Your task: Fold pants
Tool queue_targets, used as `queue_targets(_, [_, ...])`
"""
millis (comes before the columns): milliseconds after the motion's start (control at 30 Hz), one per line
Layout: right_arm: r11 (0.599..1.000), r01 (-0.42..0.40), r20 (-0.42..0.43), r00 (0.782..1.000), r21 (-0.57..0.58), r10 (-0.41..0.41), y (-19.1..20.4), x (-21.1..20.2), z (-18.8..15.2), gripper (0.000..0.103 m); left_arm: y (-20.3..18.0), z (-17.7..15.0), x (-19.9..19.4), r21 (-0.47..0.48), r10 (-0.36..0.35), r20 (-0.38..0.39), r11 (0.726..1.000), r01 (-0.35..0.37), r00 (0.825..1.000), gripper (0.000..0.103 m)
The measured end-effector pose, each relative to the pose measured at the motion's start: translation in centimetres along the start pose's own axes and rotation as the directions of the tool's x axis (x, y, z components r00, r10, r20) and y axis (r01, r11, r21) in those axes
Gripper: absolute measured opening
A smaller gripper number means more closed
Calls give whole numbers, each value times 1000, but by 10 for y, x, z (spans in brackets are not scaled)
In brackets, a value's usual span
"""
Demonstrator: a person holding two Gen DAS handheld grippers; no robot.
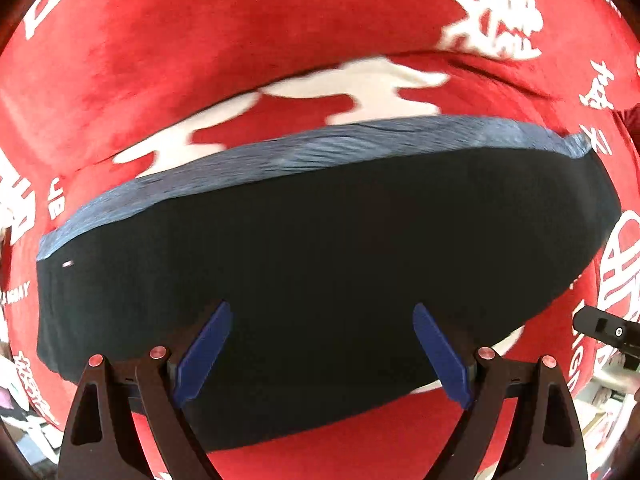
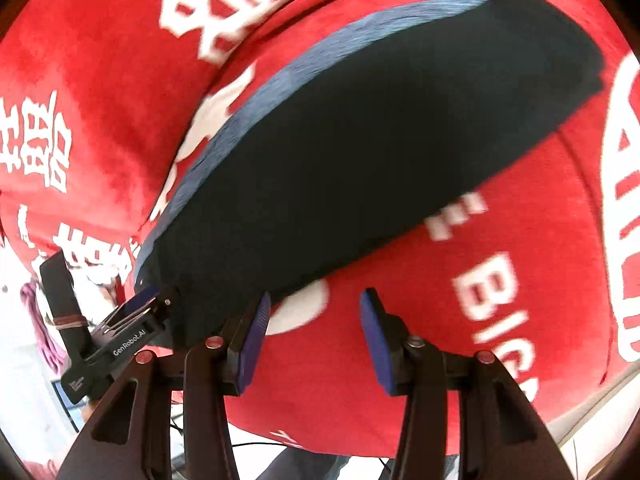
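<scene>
Dark navy pants (image 1: pixel 320 232) lie folded into a compact slab on a red blanket (image 1: pixel 160 60) printed with white characters. A blue-grey ribbed waistband (image 1: pixel 280 152) runs along their far edge. My left gripper (image 1: pixel 322 312) hangs open straight above the pants, its blue pads wide apart and holding nothing. In the right wrist view the pants (image 2: pixel 360 140) stretch away to the upper right. My right gripper (image 2: pixel 316 300) is open over the red blanket (image 2: pixel 400 280) just beside the pants' near edge, nothing between its pads. The left gripper (image 2: pixel 144 304) shows at the pants' near left corner.
Part of the right gripper's black body (image 1: pixel 600 326) juts in at the left wrist view's right edge. The blanket ends near the bottom of the right wrist view, with a pale floor, a thin cable (image 2: pixel 256 446) and a pink cloth (image 2: pixel 36 320) beyond it.
</scene>
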State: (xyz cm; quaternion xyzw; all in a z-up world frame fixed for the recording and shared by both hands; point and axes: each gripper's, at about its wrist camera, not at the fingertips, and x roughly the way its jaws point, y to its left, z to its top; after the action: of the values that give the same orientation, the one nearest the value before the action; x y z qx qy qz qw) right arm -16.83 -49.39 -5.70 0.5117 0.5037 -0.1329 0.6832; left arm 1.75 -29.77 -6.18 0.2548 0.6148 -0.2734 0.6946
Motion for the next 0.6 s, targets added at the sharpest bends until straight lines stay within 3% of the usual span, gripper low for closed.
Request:
queue_targets(333, [996,-2,51,999,92,-3,-73,-38,24,51,-84,23,3,94,13,-32,995,-10,999,93])
queue_targets(600, [993,6,116,993,119,-20,-110,-62,53,51,-118,43,1,77,27,-6,997,-26,1000,93])
